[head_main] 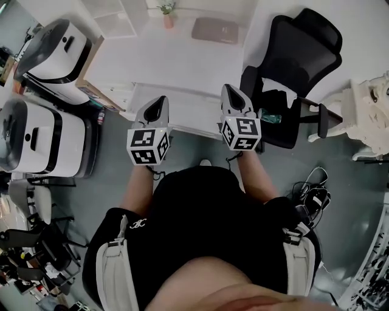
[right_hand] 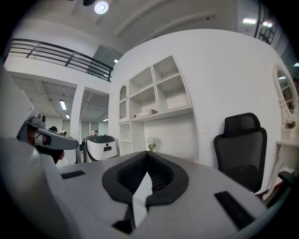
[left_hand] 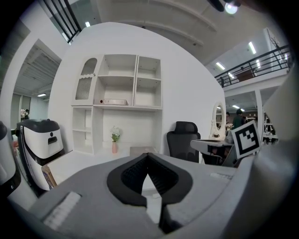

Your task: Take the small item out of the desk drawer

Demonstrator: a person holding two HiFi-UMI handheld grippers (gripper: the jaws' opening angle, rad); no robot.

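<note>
I stand facing a white desk (head_main: 173, 58) whose front panel (head_main: 194, 104) shows no open drawer. No small item shows in any view. My left gripper (head_main: 160, 100) is held up in front of the desk's front edge, its black-lined fingertips (left_hand: 140, 164) meeting with nothing between them. My right gripper (head_main: 228, 88) is level with it, a little to the right, near the desk's corner. Its jaws are also shut and empty, and its fingertips (right_hand: 156, 163) point toward the desk and shelves.
A black office chair (head_main: 299, 67) stands at the right of the desk with a bottle (head_main: 271, 116) on its seat. Two white machines (head_main: 53, 53) (head_main: 36, 135) stand at the left. A pink vase (head_main: 168, 18) and a grey pad (head_main: 216, 29) sit on the desk. Cables (head_main: 311, 194) lie on the floor.
</note>
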